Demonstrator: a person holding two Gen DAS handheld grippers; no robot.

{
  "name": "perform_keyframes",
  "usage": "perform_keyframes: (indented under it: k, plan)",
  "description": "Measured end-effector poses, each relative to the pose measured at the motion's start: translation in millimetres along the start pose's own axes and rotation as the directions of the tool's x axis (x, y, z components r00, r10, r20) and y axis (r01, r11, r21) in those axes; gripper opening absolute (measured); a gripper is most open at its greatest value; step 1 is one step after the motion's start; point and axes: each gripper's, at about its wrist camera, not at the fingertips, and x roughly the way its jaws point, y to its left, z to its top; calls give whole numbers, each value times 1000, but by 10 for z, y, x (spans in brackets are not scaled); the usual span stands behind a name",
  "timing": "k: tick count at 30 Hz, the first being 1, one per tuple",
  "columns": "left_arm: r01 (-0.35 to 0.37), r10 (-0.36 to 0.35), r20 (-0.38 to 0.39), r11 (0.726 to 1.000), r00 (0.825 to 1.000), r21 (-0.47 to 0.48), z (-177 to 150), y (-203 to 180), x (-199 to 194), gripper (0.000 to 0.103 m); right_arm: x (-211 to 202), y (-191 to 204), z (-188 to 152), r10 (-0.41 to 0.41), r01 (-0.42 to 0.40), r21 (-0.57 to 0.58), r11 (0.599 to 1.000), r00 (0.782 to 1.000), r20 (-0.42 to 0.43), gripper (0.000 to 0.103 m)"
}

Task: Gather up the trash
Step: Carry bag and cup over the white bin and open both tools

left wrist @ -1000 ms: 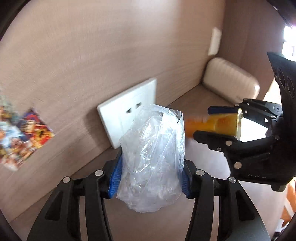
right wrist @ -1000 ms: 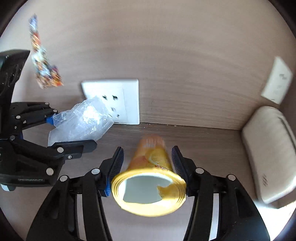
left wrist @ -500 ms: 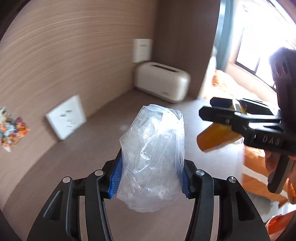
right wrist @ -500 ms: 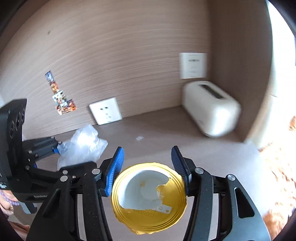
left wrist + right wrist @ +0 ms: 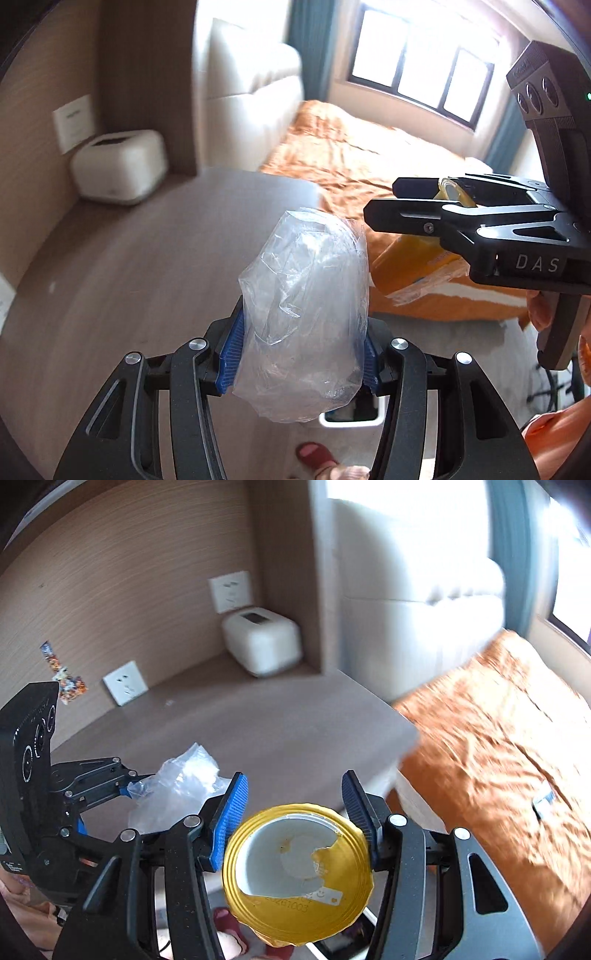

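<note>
A crumpled clear plastic bag (image 5: 303, 317) stands between the blue pads of my left gripper (image 5: 301, 334), which is shut on it. In the right wrist view the same bag (image 5: 177, 790) sits in the left gripper (image 5: 110, 797) at the left. My right gripper (image 5: 294, 786) is shut on a yellow cup (image 5: 295, 871) whose gold foil lid is torn open, showing a white inside. From the left wrist view the right gripper (image 5: 384, 199) hangs at the right with the yellow cup (image 5: 410, 258) pointing down-left. Both grippers hover over the desk's front edge.
A brown desk (image 5: 258, 723) carries a white appliance (image 5: 262, 642) in its back corner, with wall sockets (image 5: 123, 683) behind. An orange-covered bed (image 5: 498, 738) lies to the right. Below the left gripper a white-rimmed bin (image 5: 351, 421) and a foot in a red slipper (image 5: 314, 454) show.
Both grippers have pulled back from the wall socket and swung right with their loads still held. The bed, the window and the floor have come into view.
</note>
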Motion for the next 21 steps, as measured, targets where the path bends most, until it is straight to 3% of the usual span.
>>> perform_keyframes:
  k: [11,21]
  plan:
    - [145,-126,-139,980,982,138,-184,-920,707,52,-189,-611,-721,-89,99,180,979,994,-66,55]
    - [241,-193,-310,963,931,122,-832,-1237,1909,52,500,-1244,-1771,-105,186,386,904,969,-222,55]
